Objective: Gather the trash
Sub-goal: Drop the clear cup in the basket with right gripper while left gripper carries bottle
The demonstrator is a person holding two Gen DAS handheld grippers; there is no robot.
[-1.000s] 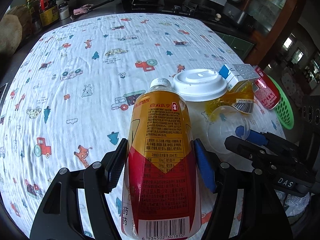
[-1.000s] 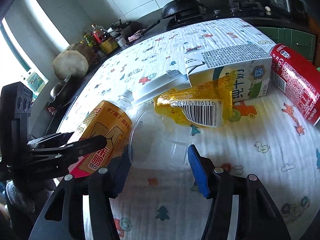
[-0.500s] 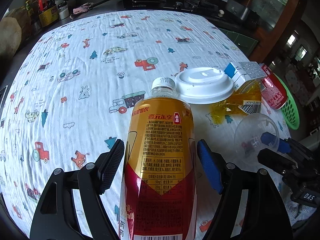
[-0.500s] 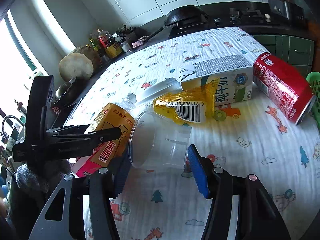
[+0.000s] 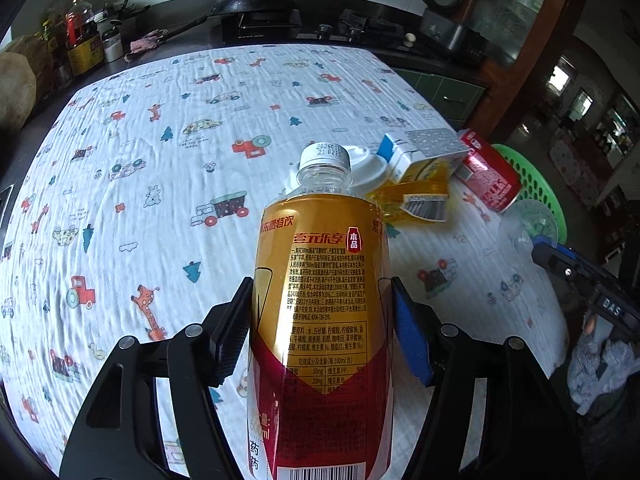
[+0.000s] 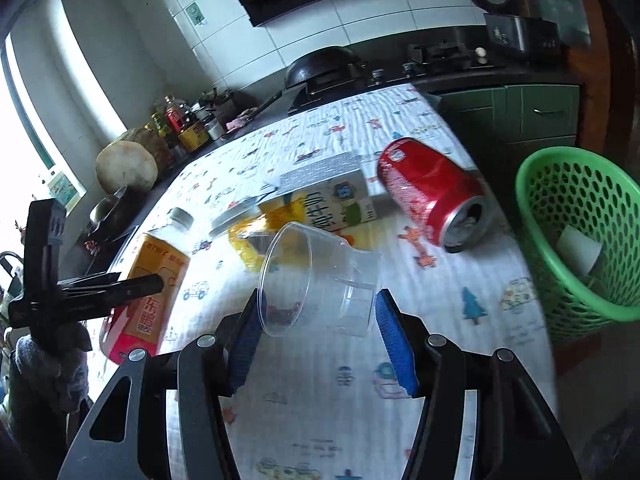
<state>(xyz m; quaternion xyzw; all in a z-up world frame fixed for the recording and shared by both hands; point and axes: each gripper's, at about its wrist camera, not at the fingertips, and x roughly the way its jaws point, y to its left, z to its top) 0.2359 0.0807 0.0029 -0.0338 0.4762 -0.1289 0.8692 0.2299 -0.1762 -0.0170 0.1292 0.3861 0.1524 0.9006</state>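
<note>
On the left, our left hand-held gripper [image 5: 322,328] clamps the orange drink bottle [image 5: 324,300] at its label, cap pointing away, its jaws having just closed in a little onto it; gripped at mid-body it should not swing while we carry it. Toward the middle of the desk [image 5: 160,160] the white lid [image 5: 366,168], yellow wrapper [image 5: 416,196], milk carton [image 6: 332,200] and red can [image 6: 432,192] lie bunched together, still uncollected. Our right hand-held gripper [image 6: 316,328] squeezes the clear plastic cup [image 6: 316,280] sideways across its walls, mouth facing left. At far right the green basket [image 6: 536,216] stands beside the desk, apparently the 1 place for all this trash.
</note>
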